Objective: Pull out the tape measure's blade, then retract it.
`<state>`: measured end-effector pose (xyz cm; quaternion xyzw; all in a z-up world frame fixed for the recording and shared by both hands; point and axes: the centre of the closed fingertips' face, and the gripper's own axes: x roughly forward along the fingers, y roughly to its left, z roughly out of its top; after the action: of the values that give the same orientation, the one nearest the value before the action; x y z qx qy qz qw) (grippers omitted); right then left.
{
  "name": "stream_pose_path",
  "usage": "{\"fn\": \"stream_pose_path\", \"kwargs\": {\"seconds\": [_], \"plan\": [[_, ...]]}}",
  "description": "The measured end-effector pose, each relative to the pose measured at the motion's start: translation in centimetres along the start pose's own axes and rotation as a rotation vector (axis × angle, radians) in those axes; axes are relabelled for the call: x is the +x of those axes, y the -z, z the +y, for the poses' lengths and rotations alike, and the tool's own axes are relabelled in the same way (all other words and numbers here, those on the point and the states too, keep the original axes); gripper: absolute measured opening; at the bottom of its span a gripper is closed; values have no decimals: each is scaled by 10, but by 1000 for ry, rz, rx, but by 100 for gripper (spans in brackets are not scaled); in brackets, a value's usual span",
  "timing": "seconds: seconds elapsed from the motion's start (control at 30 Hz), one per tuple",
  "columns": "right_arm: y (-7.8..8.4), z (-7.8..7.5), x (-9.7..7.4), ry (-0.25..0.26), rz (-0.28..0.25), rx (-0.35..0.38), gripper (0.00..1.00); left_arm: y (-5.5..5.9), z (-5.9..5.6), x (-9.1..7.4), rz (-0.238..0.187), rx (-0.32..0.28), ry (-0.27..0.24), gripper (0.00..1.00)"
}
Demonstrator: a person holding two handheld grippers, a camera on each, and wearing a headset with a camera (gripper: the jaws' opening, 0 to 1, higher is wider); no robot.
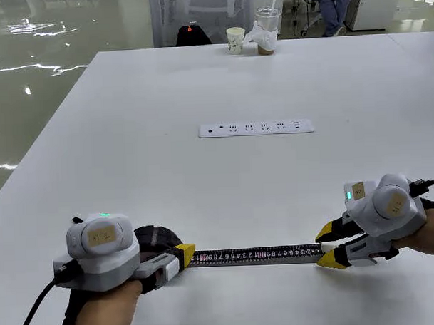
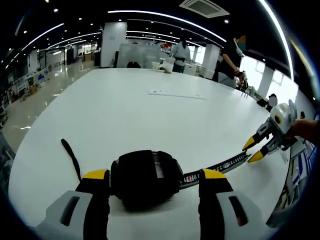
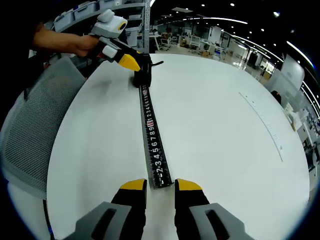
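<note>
My left gripper [image 1: 174, 252] [image 2: 155, 175] sits at the near left of the white table [image 1: 203, 184], shut on the black tape measure case [image 1: 155, 239] [image 2: 145, 177]. From the case, the black blade [image 1: 256, 255] [image 2: 225, 163] [image 3: 152, 135] lies flat and runs rightward to my right gripper [image 1: 329, 248] [image 3: 161, 186]. That gripper is open: its yellow-tipped jaws flank the blade's end with a small gap on each side. In the right gripper view the case [image 3: 144, 67] and left gripper [image 3: 131, 62] appear far up the blade. The case's wrist strap [image 2: 72, 157] trails on the table.
A white power strip [image 1: 256, 128] [image 3: 262, 117] lies mid-table beyond the blade. A paper cup [image 1: 235, 40] and a clear plastic cup [image 1: 267, 25] stand at the far edge. A grey mesh chair [image 3: 40, 120] is beside the table. People stand in the background.
</note>
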<state>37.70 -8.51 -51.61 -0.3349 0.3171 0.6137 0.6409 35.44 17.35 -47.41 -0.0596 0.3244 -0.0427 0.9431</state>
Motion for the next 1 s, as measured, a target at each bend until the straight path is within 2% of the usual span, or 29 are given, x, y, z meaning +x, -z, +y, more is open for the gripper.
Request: {"fn": "stream_pose_path", "kwargs": {"seconds": [0.43,0.67,1.0], "plan": [[0,0,4,-23,12,-20,13,3,7,8,17,-27,-35,64],[1,0,5,-31,10,-20,12,5,9,10,28,-27,-56,62],[1,1,5,-37,27,-42,11,7,11,13,35,-56,-77,62]]}}
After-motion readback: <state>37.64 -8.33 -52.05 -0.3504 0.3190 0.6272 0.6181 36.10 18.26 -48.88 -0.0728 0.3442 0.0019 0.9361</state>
